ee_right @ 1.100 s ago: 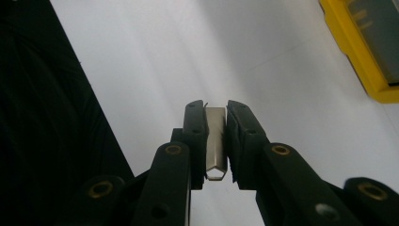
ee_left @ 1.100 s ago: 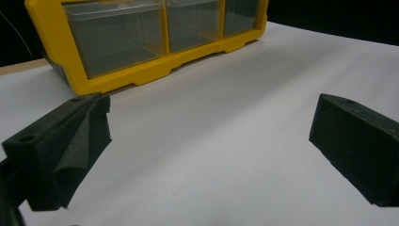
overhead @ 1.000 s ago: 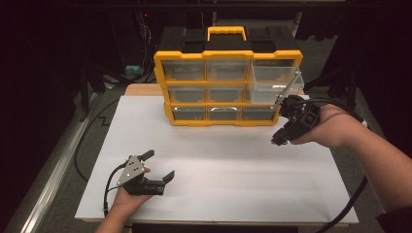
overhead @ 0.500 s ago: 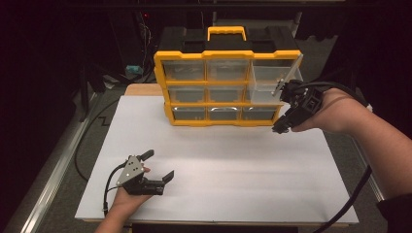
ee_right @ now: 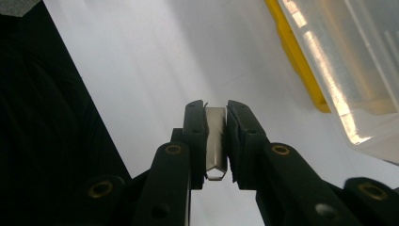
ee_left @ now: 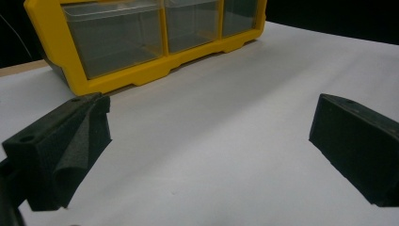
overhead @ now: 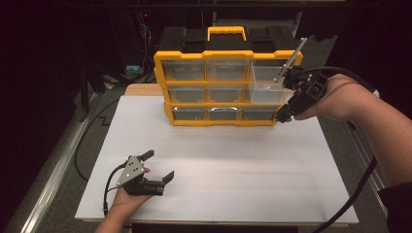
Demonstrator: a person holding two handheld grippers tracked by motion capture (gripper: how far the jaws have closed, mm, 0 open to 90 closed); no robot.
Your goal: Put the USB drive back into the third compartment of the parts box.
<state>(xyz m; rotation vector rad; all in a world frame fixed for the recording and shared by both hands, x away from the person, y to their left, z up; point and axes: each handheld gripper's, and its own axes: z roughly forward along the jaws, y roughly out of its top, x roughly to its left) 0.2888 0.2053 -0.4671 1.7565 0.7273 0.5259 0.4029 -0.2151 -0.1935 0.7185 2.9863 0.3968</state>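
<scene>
A yellow organizer with clear drawers stands at the back of the white table. One clear drawer in its right column is pulled out; its corner is near in the right gripper view. My right gripper hovers just right of that drawer, jaws pointing down at the table. It is shut on a small flat metal piece. My left gripper rests on the table at the front left, open, with nothing between its jaws.
The organizer's lower left corner lies ahead in the left gripper view. A black cable trails from the right gripper past the table's right edge. Dark floor and a metal rail border the table's left side.
The right gripper has risen and moved back toward the organizer's right side with the metal piece. The left gripper has stayed still.
</scene>
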